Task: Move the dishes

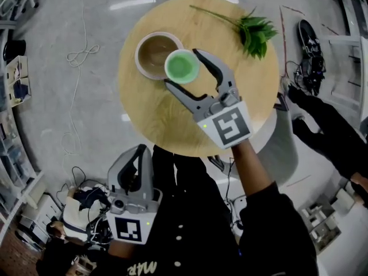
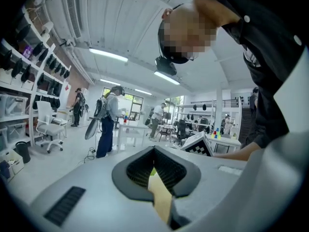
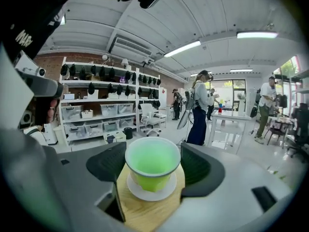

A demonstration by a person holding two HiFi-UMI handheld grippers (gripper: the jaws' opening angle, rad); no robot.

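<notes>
On the round wooden table (image 1: 172,122) a green cup (image 1: 182,66) stands against the rim of a brown bowl with a white edge (image 1: 154,53). My right gripper (image 1: 181,68) is open, one finger on each side of the cup. In the right gripper view the green cup (image 3: 152,166) sits on a white base between the two dark pads (image 3: 102,167), and I see no squeeze on it. My left gripper (image 1: 138,154) hangs low, off the table's near left edge. Its jaws (image 2: 154,151) are shut on nothing.
A leafy green sprig (image 1: 253,32) lies at the table's far right. Cables (image 1: 80,56) trail over the grey floor to the left. Another person's legs and shoes (image 1: 322,125) are at the right. Shelving (image 1: 14,79) lines the left edge.
</notes>
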